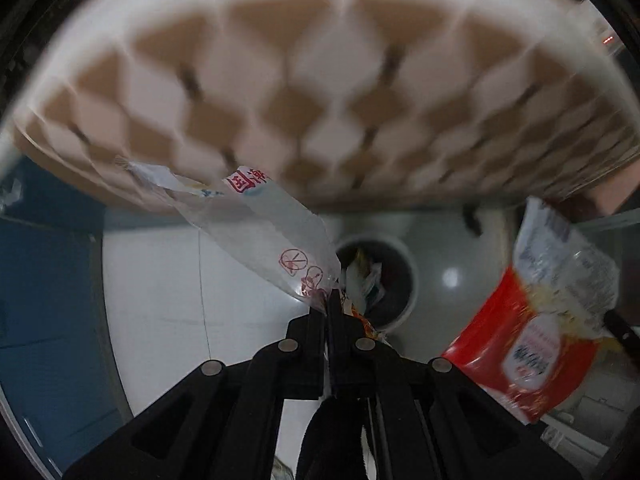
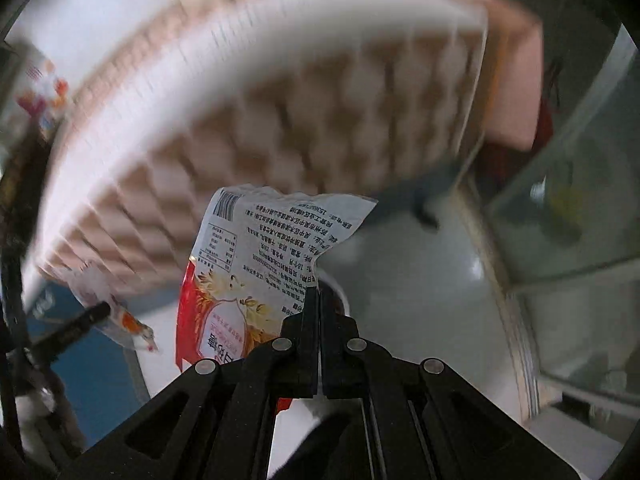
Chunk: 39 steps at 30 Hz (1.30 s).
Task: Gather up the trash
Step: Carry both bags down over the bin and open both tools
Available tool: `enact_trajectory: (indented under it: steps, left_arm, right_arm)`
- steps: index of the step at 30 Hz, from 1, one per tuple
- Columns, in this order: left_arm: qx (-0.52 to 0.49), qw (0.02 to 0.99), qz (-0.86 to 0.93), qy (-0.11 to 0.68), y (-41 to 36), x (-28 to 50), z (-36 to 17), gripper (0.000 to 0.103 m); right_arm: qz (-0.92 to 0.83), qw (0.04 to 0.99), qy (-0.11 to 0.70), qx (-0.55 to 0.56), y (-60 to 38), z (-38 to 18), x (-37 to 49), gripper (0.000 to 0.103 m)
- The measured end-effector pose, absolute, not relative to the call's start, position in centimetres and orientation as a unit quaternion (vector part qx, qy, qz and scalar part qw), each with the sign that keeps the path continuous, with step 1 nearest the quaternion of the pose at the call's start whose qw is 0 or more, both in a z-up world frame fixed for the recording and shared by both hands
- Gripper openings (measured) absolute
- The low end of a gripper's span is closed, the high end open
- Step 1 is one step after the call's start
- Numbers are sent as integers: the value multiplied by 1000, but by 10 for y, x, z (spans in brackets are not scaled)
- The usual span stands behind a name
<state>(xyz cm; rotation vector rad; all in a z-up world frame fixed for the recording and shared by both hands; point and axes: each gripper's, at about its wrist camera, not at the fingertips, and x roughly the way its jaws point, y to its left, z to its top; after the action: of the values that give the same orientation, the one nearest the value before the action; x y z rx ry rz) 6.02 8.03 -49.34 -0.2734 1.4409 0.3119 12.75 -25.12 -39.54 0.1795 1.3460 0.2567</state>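
Left wrist view: pale tiled floor [image 1: 160, 280], quilted brown-white panel [image 1: 320, 92] above. Landmark: one trash bin [image 1: 394, 280], part full. Left gripper [image 1: 332, 300], jaws pinched on one clear wrapper [image 1: 264, 232] by its corner, just before the bin. Light, limp, slippery film.

Right wrist view: right gripper [image 2: 316, 296] clamps one red-white snack bag [image 2: 256, 264] at its edge, bin mostly hidden behind. Crinkly, weightless.

My left gripper [image 1: 331, 300]: matte black plastic, triangular cut-outs, four round silver screws across linkage. My right gripper [image 2: 319, 296]: identical black build, same silver screws.
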Motion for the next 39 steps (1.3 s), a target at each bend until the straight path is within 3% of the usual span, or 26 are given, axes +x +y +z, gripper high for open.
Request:
enact_trajectory:
  steps: [10, 13, 17, 19, 22, 23, 24, 25, 26, 27, 29, 30, 32, 39]
  left_arm:
    - [-157, 670, 118, 716, 69, 94, -762, 0]
    - [-192, 645, 98, 733, 57, 103, -827, 1]
    - [-227, 622, 80, 745, 51, 114, -874, 2]
    - [-250, 606, 75, 752, 50, 115, -890, 3]
    - [-277, 599, 77, 748, 48, 116, -893, 4]
    - [-278, 604, 78, 743, 48, 117, -889, 6]
    - [-276, 613, 78, 736, 46, 119, -882, 16]
    - [-273, 618, 79, 733, 48, 118, -878, 28]
    - [-264, 627, 84, 728, 46, 119, -869, 68]
    - [-259, 632, 87, 725, 49, 118, -866, 103]
    - [-256, 642, 91, 717, 50, 116, -855, 103]
    - [-251, 643, 95, 717, 49, 115, -850, 103]
    - [-239, 647, 101, 717, 51, 109, -839, 103]
    - [-161, 691, 157, 687, 39, 63, -764, 103]
  right_arm:
    - [136, 679, 721, 13, -178, -734, 127, 0]
    - [151, 662, 734, -5, -151, -809, 129, 0]
    - [168, 634, 755, -3, -124, -870, 135, 0]
    - [172, 623, 763, -11, -116, -888, 140, 1]
    - [171, 619, 767, -13, -121, -890, 147, 14]
    - [173, 622, 764, -7, -121, -886, 150, 32]
    - [175, 626, 760, -2, -126, -879, 153, 57]
    - [175, 630, 756, -2, -133, -872, 158, 68]
    - [176, 640, 748, -4, -138, -864, 159, 81]
    - [178, 646, 742, -7, -139, -856, 164, 81]
    - [177, 653, 736, -16, -143, -845, 165, 85]
    - [177, 654, 735, -17, -145, -842, 166, 95]
    - [180, 660, 729, -20, -149, -833, 163, 102]
    - [184, 700, 688, -60, -158, -784, 141, 103]
